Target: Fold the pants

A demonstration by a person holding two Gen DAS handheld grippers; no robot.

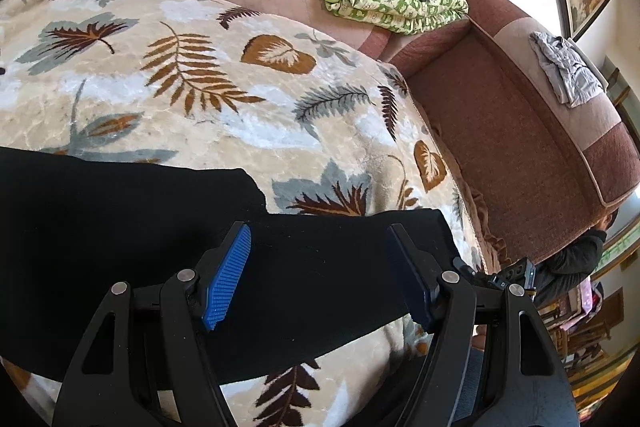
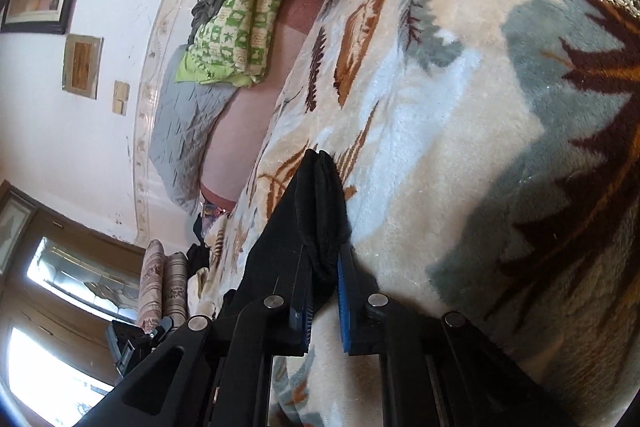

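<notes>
Right tongs (image 2: 323, 301) pinch black pants (image 2: 316, 223) (lower end hidden).

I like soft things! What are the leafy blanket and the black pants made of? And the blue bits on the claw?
The leafy blanket looks like plush fleece: fuzzy pile with a slight sheen. The black pants seem a matte, smooth knit or cotton; too dark to be sure. The left claw has blue pads, probably ribbed rubber, judging by the fine ridges.
</notes>
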